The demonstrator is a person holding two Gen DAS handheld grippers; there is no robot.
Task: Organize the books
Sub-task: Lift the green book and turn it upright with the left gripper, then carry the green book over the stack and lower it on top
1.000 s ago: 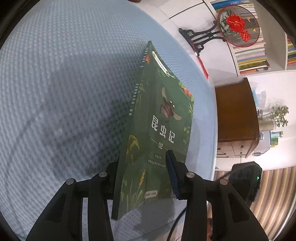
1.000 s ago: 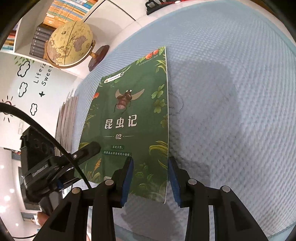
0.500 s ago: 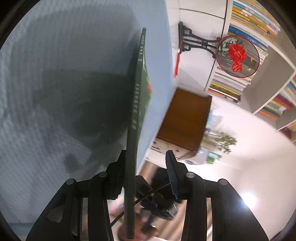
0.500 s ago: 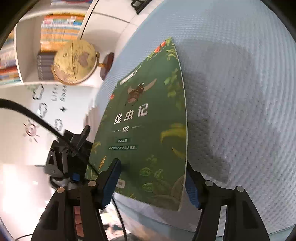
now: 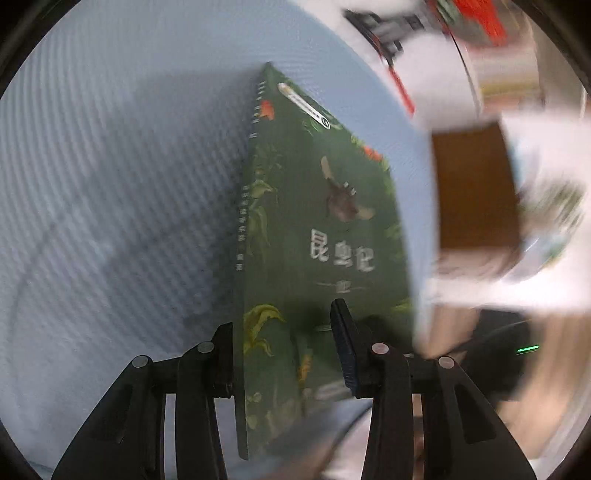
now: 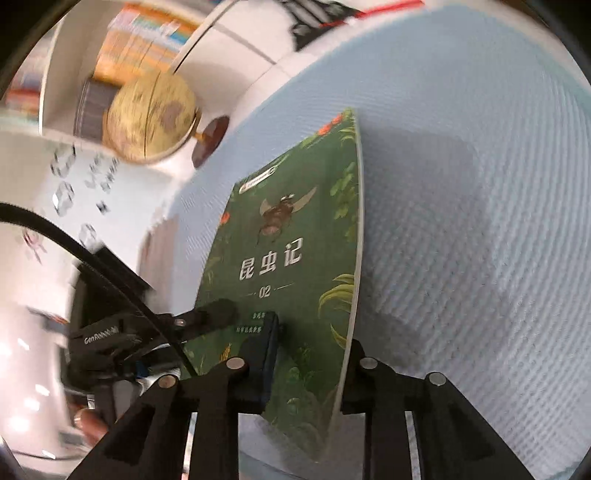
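Green softcover book with an insect on its cover [image 5: 325,236], tilted on its spine edge above the pale blue textured desk [image 5: 110,184]. Left tool [image 5: 282,332] and right tool [image 6: 314,343] each clamp its near end, one jaw on either face. Behind stand a yellowish globe on a dark wooden base [image 6: 151,114], a brown wooden cabinet [image 5: 476,188] and blurred bookshelves [image 6: 144,33]. Half a second ago the left view showed the book edge-on; its cover now faces that camera again.

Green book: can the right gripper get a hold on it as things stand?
Probably yes. The right gripper already straddles the near end of the green book, one finger on the cover, one behind its page edge. The left gripper straddles the spine side, clear of that spot. Whether either is clamped, I can't tell.
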